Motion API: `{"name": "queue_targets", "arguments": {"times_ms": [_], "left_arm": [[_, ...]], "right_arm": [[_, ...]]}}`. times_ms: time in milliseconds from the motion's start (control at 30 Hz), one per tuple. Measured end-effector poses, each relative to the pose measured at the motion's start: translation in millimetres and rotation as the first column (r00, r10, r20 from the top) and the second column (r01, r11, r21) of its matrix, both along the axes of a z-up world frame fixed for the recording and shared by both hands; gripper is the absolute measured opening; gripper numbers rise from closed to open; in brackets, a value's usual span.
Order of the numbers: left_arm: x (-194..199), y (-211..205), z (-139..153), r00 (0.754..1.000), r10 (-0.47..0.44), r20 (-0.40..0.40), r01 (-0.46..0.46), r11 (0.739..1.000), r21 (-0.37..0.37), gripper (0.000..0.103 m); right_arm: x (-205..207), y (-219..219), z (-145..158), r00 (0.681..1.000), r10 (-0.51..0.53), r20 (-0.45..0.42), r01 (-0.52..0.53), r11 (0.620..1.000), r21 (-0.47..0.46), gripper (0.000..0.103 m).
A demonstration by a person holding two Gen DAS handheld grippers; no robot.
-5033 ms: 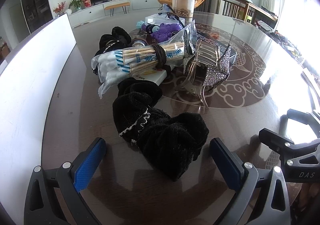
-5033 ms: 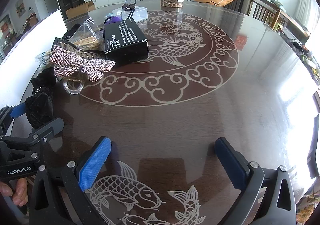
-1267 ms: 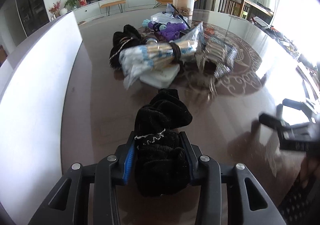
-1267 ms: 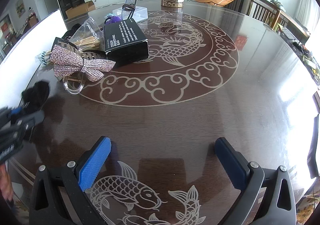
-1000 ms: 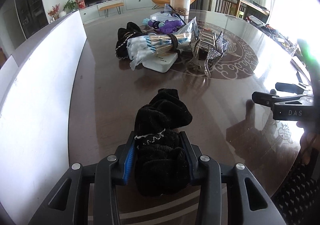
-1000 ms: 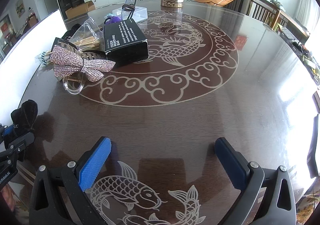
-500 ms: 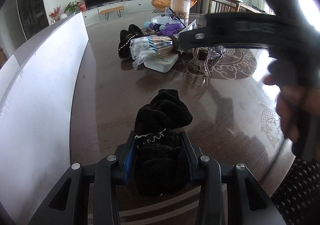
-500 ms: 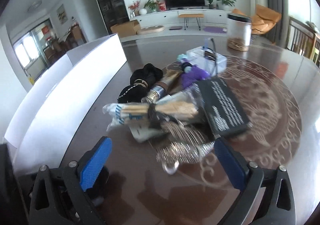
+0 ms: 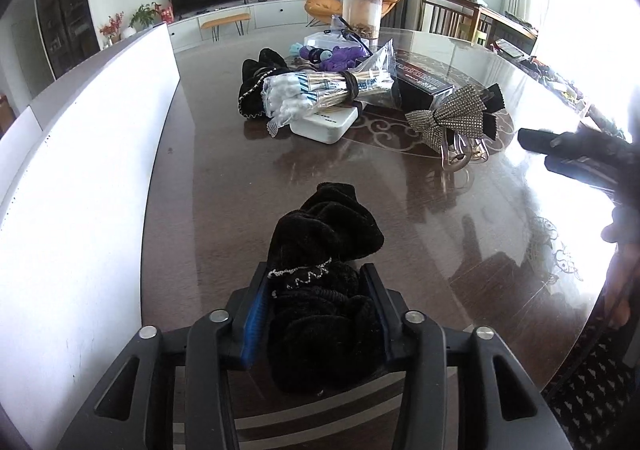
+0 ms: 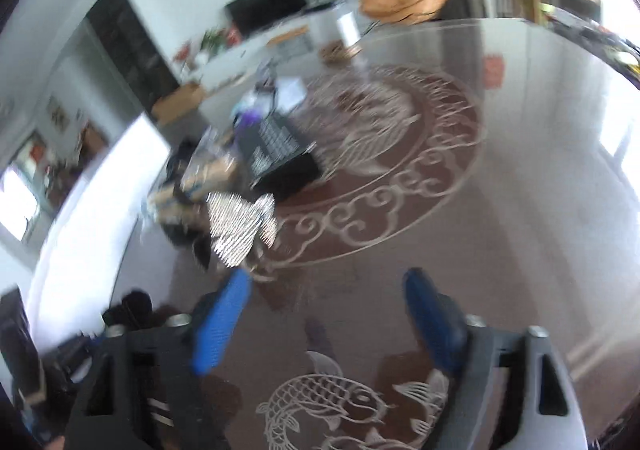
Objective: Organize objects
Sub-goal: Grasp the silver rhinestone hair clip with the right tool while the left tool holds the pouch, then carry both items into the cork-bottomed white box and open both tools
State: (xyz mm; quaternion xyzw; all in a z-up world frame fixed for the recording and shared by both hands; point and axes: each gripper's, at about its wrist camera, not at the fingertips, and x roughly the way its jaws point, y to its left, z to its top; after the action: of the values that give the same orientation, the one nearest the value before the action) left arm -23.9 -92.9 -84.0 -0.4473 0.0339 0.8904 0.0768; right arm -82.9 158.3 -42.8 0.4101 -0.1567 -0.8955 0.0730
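My left gripper (image 9: 316, 306) is shut on a black velvet scrunchie (image 9: 324, 250) and holds it over the near left part of the round dark table (image 9: 224, 170). The scrunchie also shows small at the lower left of the right wrist view (image 10: 132, 308). My right gripper (image 10: 326, 314) is open and empty above the table's fish inlay; its view is blurred by motion. It appears as a dark shape at the right edge of the left wrist view (image 9: 576, 158). A rhinestone bow hair clip (image 9: 456, 122) lies mid-table, also in the right wrist view (image 10: 240, 226).
A pile sits further back: a wrapped bundle of chopsticks (image 9: 324, 90), a white box (image 9: 324, 124), another black scrunchie (image 9: 256, 82), a black box (image 9: 420, 84), purple items (image 9: 344, 54) and a clear jar (image 9: 362, 12). A white panel (image 9: 80, 154) borders the table's left.
My left gripper closed on the black scrunchie and pulled it back toward the near edge. My right gripper swung across in front of the left camera and is now moving back, blurred.
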Motion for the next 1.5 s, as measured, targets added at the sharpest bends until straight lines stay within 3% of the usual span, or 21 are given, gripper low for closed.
{"name": "queue_targets", "arguments": {"times_ms": [133, 233, 333, 467, 567, 600, 667, 700, 733, 833, 967, 1167, 1500], "left_arm": [[1, 1, -3, 1.000, -0.012, 0.023, 0.012, 1.000, -0.003, 0.080], [4, 2, -4, 1.000, -0.012, 0.027, 0.013, 1.000, -0.016, 0.081], [4, 0, -4, 0.999, -0.018, 0.030, 0.018, 1.000, -0.006, 0.081], [-1, 2, -4, 0.999, -0.026, 0.024, 0.026, 1.000, -0.018, 0.081], [-8, 0, -4, 1.000, -0.010, 0.027, 0.011, 1.000, -0.008, 0.081], [-11, -1, -3, 1.000, -0.004, 0.027, 0.003, 1.000, 0.007, 0.081], [-13, -6, -1, 1.000, 0.021, 0.008, -0.021, 0.999, 0.030, 0.060], [-14, -9, 1, 1.000, 0.024, 0.001, -0.024, 0.999, 0.041, 0.037], [-15, -11, 2, 1.000, 0.023, 0.007, -0.023, 0.998, 0.061, 0.036], [-8, -18, 8, 1.000, 0.026, -0.013, -0.025, 0.994, 0.106, 0.036], [3, -9, 18, 1.000, -0.017, -0.025, 0.021, 0.990, 0.143, 0.036], [15, -4, 58, 0.996, -0.045, -0.080, 0.062, 0.972, 0.225, 0.036], [41, -54, 122, 0.984, 0.033, -0.177, 0.014, 0.966, 0.258, 0.036]], "right_arm": [[6, 19, 1, 0.999, -0.047, -0.004, 0.046, 0.995, -0.087, 0.098], [12, 27, 8, 0.997, -0.061, -0.047, 0.055, 0.990, -0.131, 0.098], [14, 17, 18, 0.996, 0.007, -0.087, -0.018, 0.991, -0.133, 0.098], [-5, -35, 29, 0.976, 0.199, -0.090, -0.200, 0.980, -0.001, 0.098], [-28, -79, 17, 0.952, 0.305, -0.023, -0.300, 0.946, 0.121, 0.100], [-39, -90, 9, 0.952, 0.306, 0.005, -0.304, 0.942, 0.142, 0.100], [-53, -98, -6, 0.954, 0.293, 0.064, -0.299, 0.943, 0.144, 0.094], [-57, -97, -12, 0.958, 0.276, 0.077, -0.284, 0.950, 0.133, 0.061], [-58, -95, -14, 0.962, 0.262, 0.082, -0.271, 0.955, 0.120, 0.051], [-44, -87, -6, 0.968, 0.252, 0.021, -0.252, 0.960, 0.121, 0.050], [-19, -75, 7, 0.965, 0.261, 0.005, -0.260, 0.959, 0.113, 0.045], [6, -59, 27, 0.968, 0.249, -0.019, -0.247, 0.966, 0.076, 0.045], [28, -74, 71, 0.937, 0.325, -0.125, -0.326, 0.945, 0.011, 0.045]]}}
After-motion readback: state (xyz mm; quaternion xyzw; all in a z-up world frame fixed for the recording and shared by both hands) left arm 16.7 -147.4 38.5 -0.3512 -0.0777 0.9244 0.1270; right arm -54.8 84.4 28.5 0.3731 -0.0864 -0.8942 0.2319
